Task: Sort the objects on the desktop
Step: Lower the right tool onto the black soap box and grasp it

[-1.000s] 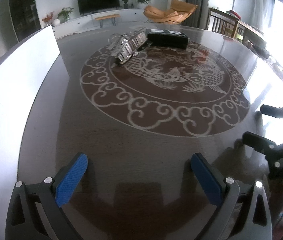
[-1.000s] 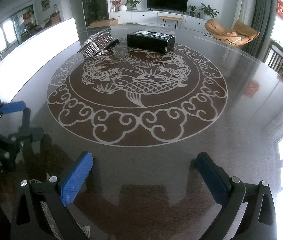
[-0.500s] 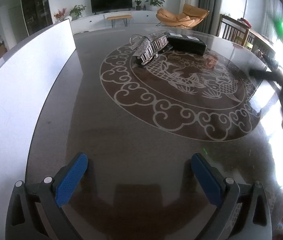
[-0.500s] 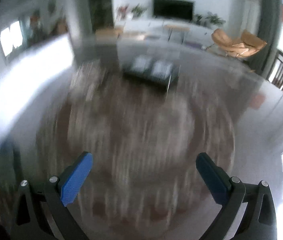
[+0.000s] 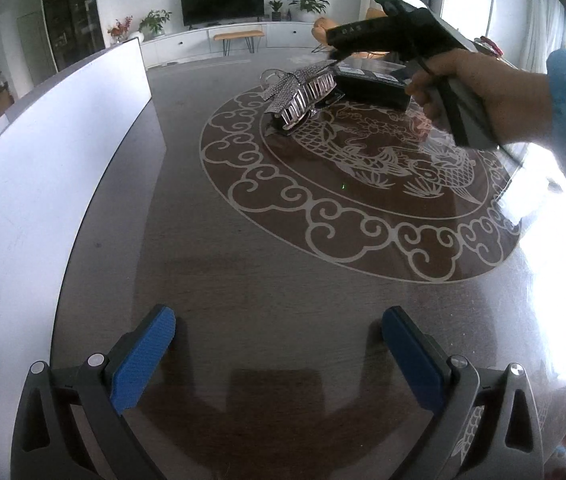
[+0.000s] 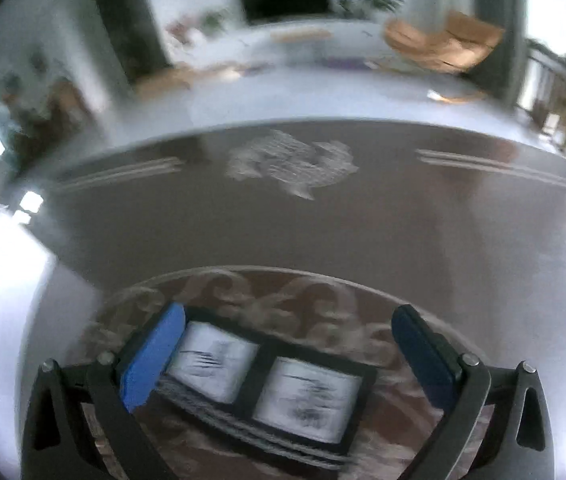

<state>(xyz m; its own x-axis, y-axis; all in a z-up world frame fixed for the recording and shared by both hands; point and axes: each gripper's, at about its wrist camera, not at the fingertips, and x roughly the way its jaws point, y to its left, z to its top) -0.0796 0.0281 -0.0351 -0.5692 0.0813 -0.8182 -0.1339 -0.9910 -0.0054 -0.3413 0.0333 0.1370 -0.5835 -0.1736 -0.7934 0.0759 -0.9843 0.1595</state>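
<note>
Labels facing up, the black box (image 6: 271, 384) lies mid-surface between my right gripper (image 6: 287, 364) pads, spread wide; it looks rigid and smooth, so I'd pinch its short ends, left gripper (image 5: 279, 360) gaping idle.

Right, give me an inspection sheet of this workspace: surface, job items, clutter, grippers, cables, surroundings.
Surface: dark glossy round table with a pale fish-and-cloud inlay; strong window glare on its right side.
Job's things: black box with two white labels, lying flat; glittery silver clutch beside it, whether they touch is unclear.
Clutter: nothing seen.
Grippers: left gripper open, low over bare table, holding nothing. Right gripper open, blue pads either side of the black box, not closed on it; that view is motion-blurred. A hand holds its handle.
Cables: nothing seen.
Surroundings: white panel along the table's left edge; television, plants and an orange chair behind.
</note>
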